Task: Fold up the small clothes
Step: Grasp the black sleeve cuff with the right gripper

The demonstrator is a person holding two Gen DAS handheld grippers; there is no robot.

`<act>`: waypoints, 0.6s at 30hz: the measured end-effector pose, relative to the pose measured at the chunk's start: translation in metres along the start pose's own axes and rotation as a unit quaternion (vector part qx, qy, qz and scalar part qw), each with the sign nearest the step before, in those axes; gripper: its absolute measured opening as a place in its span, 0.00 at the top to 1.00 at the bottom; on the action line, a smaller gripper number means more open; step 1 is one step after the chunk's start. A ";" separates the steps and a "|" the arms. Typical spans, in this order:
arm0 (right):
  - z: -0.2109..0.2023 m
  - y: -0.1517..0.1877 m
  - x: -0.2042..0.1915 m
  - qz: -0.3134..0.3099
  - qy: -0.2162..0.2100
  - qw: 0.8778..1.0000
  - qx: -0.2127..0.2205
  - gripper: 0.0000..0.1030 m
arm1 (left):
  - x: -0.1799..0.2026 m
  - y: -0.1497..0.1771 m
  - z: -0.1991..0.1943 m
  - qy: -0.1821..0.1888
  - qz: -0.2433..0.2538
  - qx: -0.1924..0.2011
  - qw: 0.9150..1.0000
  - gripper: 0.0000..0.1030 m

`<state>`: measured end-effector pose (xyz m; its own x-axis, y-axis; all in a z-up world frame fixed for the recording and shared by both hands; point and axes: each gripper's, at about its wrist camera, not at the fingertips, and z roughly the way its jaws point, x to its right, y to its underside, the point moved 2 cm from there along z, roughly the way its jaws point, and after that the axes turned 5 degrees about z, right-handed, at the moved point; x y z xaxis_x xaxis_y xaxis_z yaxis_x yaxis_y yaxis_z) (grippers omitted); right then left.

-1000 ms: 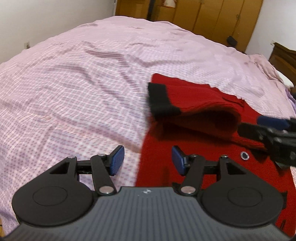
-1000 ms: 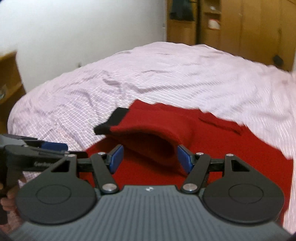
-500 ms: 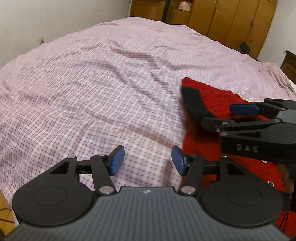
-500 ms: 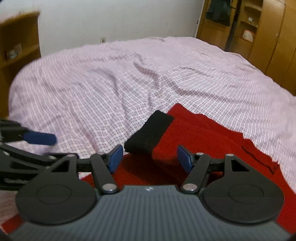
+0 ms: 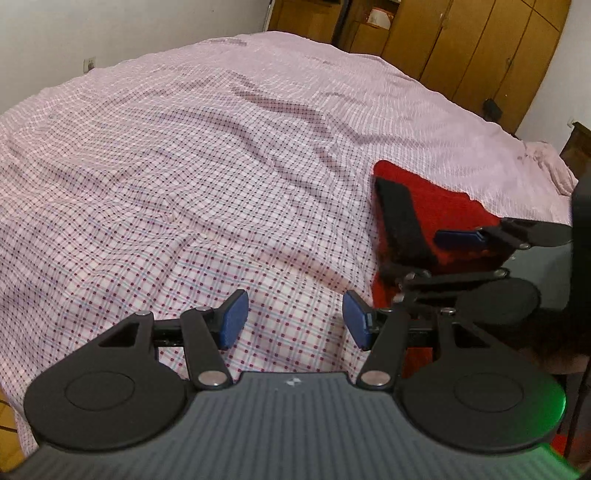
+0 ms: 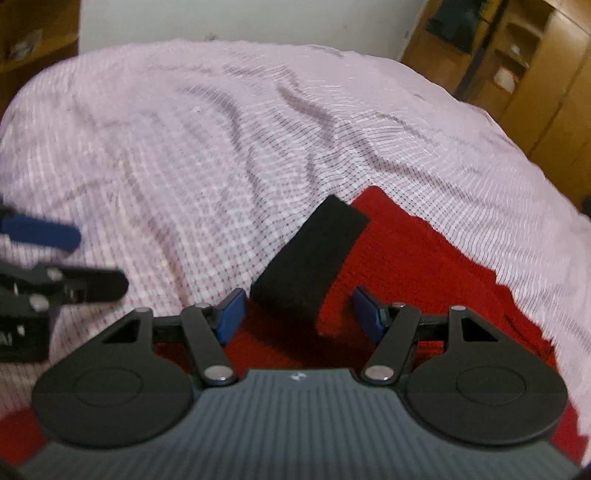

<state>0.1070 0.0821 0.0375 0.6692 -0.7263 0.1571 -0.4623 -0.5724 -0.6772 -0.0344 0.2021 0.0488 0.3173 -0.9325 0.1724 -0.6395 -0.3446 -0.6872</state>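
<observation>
A small red knit sweater (image 6: 417,258) lies on the bed, one sleeve folded across it, ending in a black cuff (image 6: 314,254). In the left wrist view the sweater (image 5: 432,203) is at the right, its cuff (image 5: 400,225) beside the right gripper's blue fingers (image 5: 458,238). My right gripper (image 6: 301,317) is open, its jaws on either side of the cuff's near end, just above the sweater. My left gripper (image 5: 295,321) is open and empty above the bare sheet, left of the sweater. It also shows in the right wrist view (image 6: 40,254).
The bed carries a pink checked sheet (image 5: 184,166) with soft wrinkles. Wooden wardrobes (image 5: 461,48) stand behind the bed. A white wall (image 5: 92,26) is at the left. A wooden shelf (image 6: 33,33) stands at the far left in the right wrist view.
My left gripper has moved left off the sweater to over the bare sheet. My right gripper has moved left along the folded sleeve to its black cuff. Both stayed open.
</observation>
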 end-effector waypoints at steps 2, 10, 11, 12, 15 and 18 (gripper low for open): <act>-0.003 -0.003 0.010 0.042 -0.023 0.999 0.006 0.65 | -0.001 0.000 -0.001 -0.002 0.000 0.003 1.000 0.39; -0.044 -0.008 0.035 0.102 -0.018 0.993 0.064 0.88 | 0.007 -0.001 -0.004 -0.005 0.004 0.006 1.000 0.39; -0.048 -0.009 0.040 0.106 -0.013 0.992 0.071 0.88 | 0.008 -0.001 -0.004 -0.005 0.007 0.007 1.000 0.39; -0.052 -0.010 0.046 0.109 -0.006 0.991 0.077 0.88 | 0.011 -0.001 -0.005 -0.005 0.011 0.008 1.000 0.39; -0.069 -0.006 0.067 0.132 0.020 0.986 0.100 0.88 | 0.019 -0.001 -0.009 -0.002 0.023 0.013 1.000 0.39; -0.088 0.001 0.095 0.165 0.041 0.979 0.117 0.89 | 0.024 -0.003 -0.013 0.003 0.026 0.023 0.999 0.39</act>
<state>0.1190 -0.0204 0.1148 0.4529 -0.8903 -0.0468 -0.4928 -0.2063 -0.8453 -0.0338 0.1790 0.0641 0.2809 -0.9495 0.1395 -0.6226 -0.2909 -0.7264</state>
